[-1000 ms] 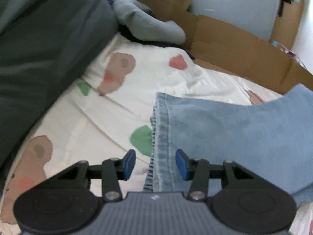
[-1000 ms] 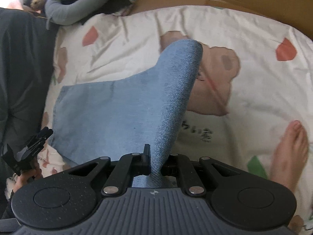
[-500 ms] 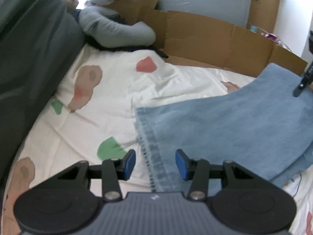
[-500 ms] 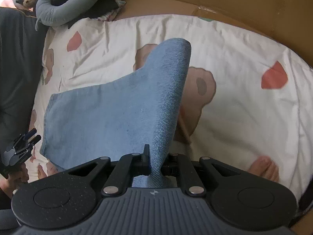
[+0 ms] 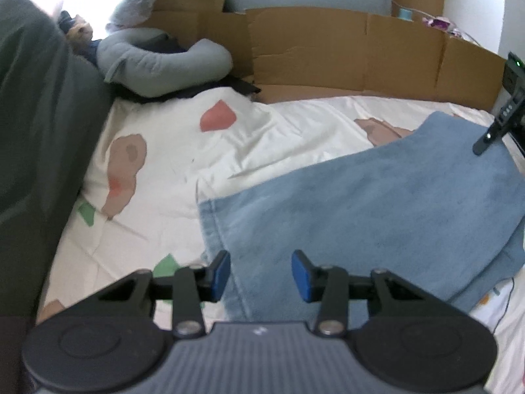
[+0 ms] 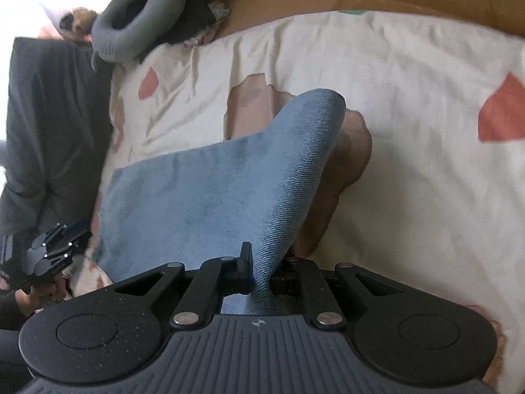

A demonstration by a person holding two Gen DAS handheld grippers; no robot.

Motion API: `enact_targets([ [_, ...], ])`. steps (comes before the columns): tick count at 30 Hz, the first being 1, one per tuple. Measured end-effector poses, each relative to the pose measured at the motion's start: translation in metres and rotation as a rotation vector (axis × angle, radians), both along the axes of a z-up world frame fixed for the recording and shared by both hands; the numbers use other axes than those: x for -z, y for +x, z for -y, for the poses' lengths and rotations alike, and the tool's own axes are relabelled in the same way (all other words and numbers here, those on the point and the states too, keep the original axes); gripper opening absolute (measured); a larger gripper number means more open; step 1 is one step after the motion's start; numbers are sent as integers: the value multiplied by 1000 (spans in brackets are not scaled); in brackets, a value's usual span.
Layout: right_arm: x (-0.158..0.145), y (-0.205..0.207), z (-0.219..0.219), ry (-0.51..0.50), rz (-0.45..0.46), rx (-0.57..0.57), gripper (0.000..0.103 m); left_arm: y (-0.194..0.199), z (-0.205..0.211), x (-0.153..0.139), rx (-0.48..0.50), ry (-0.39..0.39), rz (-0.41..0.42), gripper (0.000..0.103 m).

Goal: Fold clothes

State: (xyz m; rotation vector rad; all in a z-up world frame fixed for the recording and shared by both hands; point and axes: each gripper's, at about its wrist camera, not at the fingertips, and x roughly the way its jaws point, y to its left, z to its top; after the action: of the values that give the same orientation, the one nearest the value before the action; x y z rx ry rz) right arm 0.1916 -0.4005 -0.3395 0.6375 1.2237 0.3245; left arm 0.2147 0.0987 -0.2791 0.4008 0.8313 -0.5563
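Denim, left view: blue jeans (image 5: 361, 203) lie on the bed (image 5: 295, 124); since a second ago the left claw (image 5: 261, 274) has pulled back, so more cloth shows. Jaws wide, nothing held.
Long way, left view: hem end near claw, length runs toward the bed's far right edge.
Denim, right view: right claw (image 6: 261, 274) stays pinched on a raised fold, lifted higher now, so folding looks under way.

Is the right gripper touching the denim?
Touching. The right wrist view shows the right gripper shut on a fold of denim, cloth pinched between its fingers.
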Motion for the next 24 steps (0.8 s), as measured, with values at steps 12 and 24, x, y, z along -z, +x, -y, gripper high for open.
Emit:
enact_targets([
  [12, 40, -22, 21, 178, 85, 87, 32, 8, 40, 3, -13, 88, -61, 45],
  [24, 65, -36, 25, 152, 9, 127, 39, 12, 62, 17, -35, -27, -206, 45],
])
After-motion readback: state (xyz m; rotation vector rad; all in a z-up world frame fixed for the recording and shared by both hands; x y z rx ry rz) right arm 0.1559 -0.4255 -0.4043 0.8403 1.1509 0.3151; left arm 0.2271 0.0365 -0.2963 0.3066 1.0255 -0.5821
